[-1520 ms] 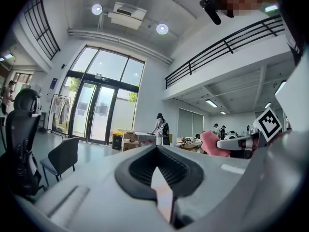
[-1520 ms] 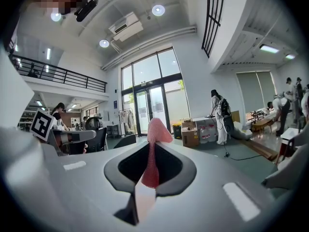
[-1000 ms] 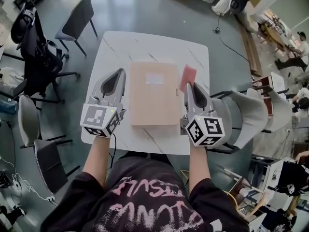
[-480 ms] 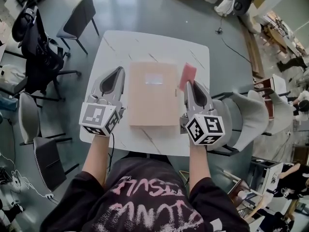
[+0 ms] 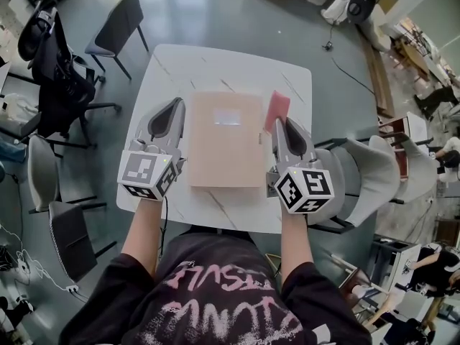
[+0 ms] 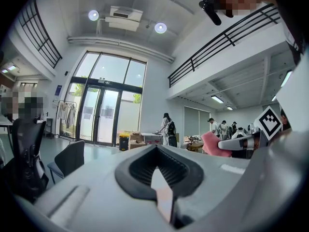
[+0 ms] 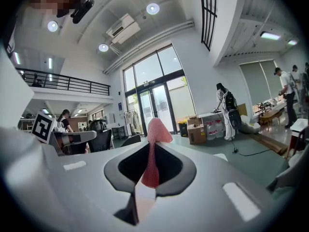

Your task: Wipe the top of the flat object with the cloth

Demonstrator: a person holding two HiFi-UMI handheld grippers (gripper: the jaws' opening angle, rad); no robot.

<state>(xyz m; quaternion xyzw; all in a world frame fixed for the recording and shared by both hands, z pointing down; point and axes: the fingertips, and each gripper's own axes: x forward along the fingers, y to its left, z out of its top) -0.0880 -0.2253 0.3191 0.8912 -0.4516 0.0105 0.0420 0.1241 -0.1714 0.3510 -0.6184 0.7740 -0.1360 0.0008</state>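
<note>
Well, from the head view I see my left hand-held gripper (image 5: 167,115) just left of the flat tan folder (image 5: 225,139) on the white bench (image 5: 215,67). My right hand-held gripper (image 5: 282,129) sits just right of it. In the left gripper view, its jaws are pressed together with nothing between them. In the right gripper view, its jaws pinch the pink cloth (image 7: 153,134), which stands up ahead of them.

The folder (image 5: 224,139) lies in the middle of the tabletop (image 5: 215,63). The left gripper (image 5: 175,106) is just left of the folder and the right gripper (image 5: 282,123) just right of it. The cloth (image 5: 277,111) is beside the folder's far right corner, between the right gripper's fingers (image 5: 295,141). A chair (image 5: 115,27) stands off the tabletop, beyond the folder's far left corner.
</note>
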